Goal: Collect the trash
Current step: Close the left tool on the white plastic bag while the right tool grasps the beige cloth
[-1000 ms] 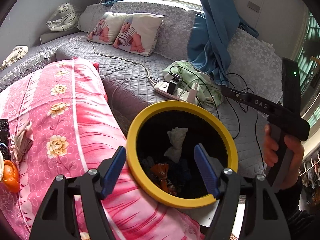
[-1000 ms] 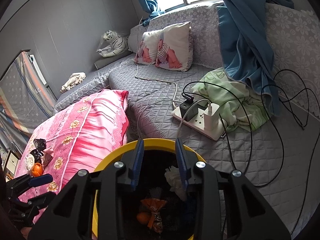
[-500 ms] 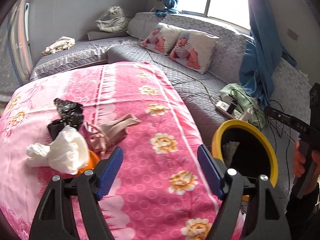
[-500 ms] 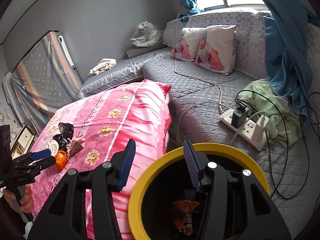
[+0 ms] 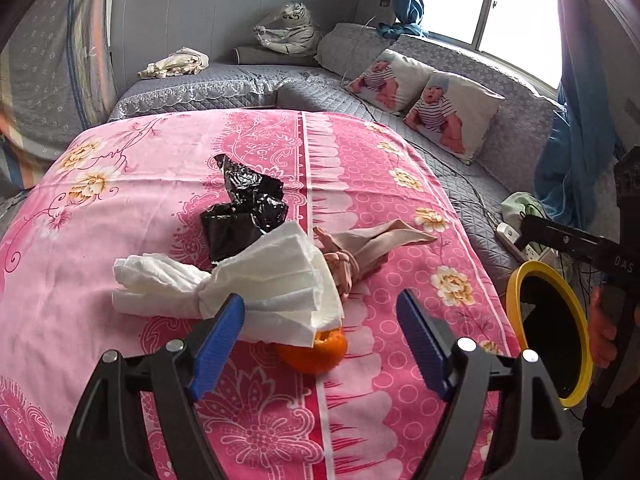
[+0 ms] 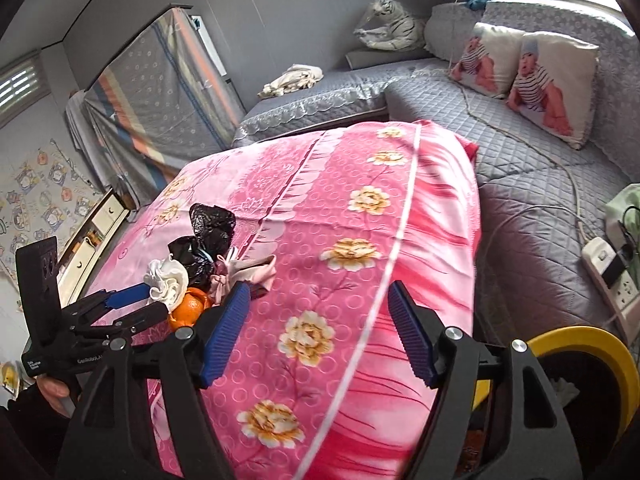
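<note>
On the pink flowered cloth (image 5: 120,208) lies a pile of trash: a white tissue wad (image 5: 248,280), an orange peel (image 5: 316,350), a black plastic bag (image 5: 240,212) and a knotted beige cloth (image 5: 360,252). My left gripper (image 5: 320,334) is open, its jaws on either side of the tissue and peel. It also shows in the right wrist view (image 6: 132,304). My right gripper (image 6: 316,332) is open and empty above the cloth. The yellow-rimmed bin (image 5: 576,320) stands at the right; the right wrist view shows it (image 6: 592,340) with trash inside.
A grey quilted sofa (image 5: 248,84) wraps around the back and right, with two baby-print pillows (image 5: 452,112), a toy tiger (image 5: 288,28) and a crumpled cloth (image 5: 176,62). A power strip (image 6: 612,276) with cables lies on the sofa near the bin.
My left gripper has swung from over the bin to the trash pile and now frames the tissue. My right gripper has opened wide and turned away from the bin toward the pink cloth.
</note>
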`<action>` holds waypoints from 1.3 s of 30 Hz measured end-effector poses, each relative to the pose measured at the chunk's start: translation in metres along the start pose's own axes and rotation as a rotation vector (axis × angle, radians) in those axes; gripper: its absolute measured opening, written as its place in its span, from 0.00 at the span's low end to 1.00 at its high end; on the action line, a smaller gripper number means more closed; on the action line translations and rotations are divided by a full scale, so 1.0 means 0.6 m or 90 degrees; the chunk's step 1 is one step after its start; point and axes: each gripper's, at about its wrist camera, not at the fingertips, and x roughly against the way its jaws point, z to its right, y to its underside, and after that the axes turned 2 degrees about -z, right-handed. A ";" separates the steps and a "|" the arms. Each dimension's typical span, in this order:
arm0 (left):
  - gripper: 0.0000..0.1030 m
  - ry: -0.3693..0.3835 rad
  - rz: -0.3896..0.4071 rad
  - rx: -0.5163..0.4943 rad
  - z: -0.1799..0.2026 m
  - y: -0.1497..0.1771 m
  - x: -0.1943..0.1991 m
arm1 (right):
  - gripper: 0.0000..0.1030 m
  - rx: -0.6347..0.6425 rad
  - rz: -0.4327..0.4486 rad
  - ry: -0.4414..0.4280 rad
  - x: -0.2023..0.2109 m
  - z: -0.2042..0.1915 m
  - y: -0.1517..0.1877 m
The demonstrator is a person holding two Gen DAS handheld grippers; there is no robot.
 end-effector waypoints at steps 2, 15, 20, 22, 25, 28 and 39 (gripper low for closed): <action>0.73 -0.002 0.002 0.002 -0.004 -0.002 -0.004 | 0.66 0.001 -0.018 -0.017 -0.034 -0.015 -0.008; 0.73 -0.029 0.005 0.006 -0.026 -0.017 -0.030 | 0.65 -0.043 -0.083 -0.056 -0.162 -0.048 -0.025; 0.73 -0.045 0.007 0.001 -0.031 -0.018 -0.039 | 0.60 -0.037 -0.097 -0.050 -0.182 -0.061 -0.026; 0.70 -0.059 0.008 -0.002 -0.036 -0.019 -0.044 | 0.59 -0.040 -0.103 -0.051 -0.189 -0.065 -0.024; 0.61 -0.068 -0.002 0.012 -0.050 -0.021 -0.054 | 0.53 -0.037 -0.115 -0.048 -0.200 -0.071 -0.022; 0.56 -0.072 -0.005 0.016 -0.057 -0.019 -0.055 | 0.52 -0.031 -0.121 -0.046 -0.208 -0.077 -0.017; 0.17 -0.082 -0.025 0.045 -0.080 -0.003 -0.043 | 0.25 -0.018 -0.130 -0.038 -0.210 -0.091 -0.012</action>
